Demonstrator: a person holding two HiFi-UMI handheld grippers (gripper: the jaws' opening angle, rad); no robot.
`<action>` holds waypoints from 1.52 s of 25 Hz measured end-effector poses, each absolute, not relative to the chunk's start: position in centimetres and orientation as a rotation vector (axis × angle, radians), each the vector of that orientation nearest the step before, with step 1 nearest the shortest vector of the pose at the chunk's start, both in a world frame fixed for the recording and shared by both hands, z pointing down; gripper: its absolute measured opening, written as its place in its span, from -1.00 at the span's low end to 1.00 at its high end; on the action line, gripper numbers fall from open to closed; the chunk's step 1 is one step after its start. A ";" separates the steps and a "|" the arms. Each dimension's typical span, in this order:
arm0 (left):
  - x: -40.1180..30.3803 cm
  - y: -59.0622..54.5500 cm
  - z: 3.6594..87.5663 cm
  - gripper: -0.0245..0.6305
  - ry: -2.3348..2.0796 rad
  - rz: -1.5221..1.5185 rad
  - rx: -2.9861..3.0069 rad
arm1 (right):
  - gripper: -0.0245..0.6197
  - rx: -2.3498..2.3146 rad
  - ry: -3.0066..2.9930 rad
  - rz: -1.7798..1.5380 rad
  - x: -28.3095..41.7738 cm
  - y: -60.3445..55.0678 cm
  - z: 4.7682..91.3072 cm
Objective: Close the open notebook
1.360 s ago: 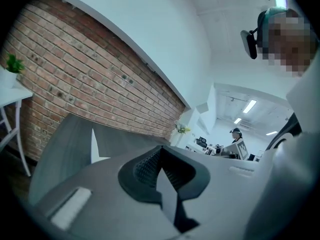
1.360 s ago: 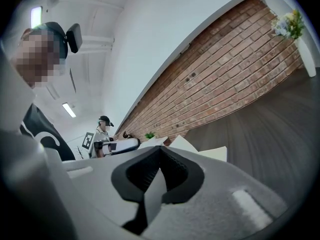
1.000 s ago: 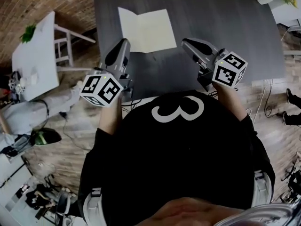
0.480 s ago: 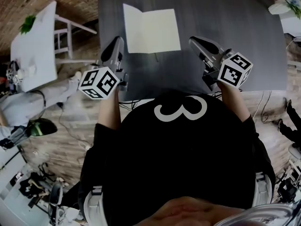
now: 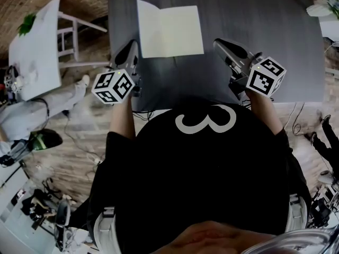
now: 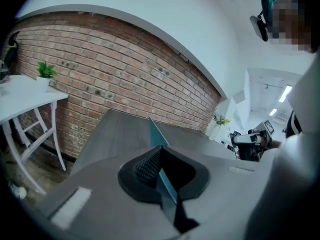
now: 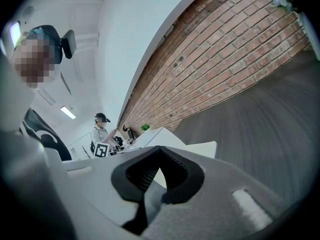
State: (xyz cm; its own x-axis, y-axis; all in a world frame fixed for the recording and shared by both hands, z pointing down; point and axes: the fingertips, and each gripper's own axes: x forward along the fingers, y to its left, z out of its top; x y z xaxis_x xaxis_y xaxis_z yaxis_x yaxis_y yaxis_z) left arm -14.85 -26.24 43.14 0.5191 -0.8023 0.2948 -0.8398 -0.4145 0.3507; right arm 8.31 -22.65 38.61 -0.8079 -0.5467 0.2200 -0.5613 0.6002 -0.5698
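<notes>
Still, little has changed: the notebook lies open, upper centre on the counter. The left gripper and right gripper stay short of it, fingers together, empty. Closing hasn't begun.

A dark grey table with a faint wood grain carries an open notebook. The notebook lies flat with its pale, blank pages up (left of the table's middle, close to the left edge). It sits back from the near edge, slightly askew.
</notes>
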 end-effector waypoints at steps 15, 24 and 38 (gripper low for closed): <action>-13.4 -26.3 45.0 -0.88 -1.258 0.128 2.319 | -0.92 0.990 -2.779 1.042 9.0 -22.8 39.5; -10.9 -27.0 44.0 -0.88 -1.180 0.128 2.378 | -0.92 1.044 -2.757 1.064 10.3 -22.3 40.1; -6.1 -27.7 44.3 -0.88 -1.055 0.228 2.474 | -0.92 1.118 -2.729 1.112 11.8 -22.1 41.1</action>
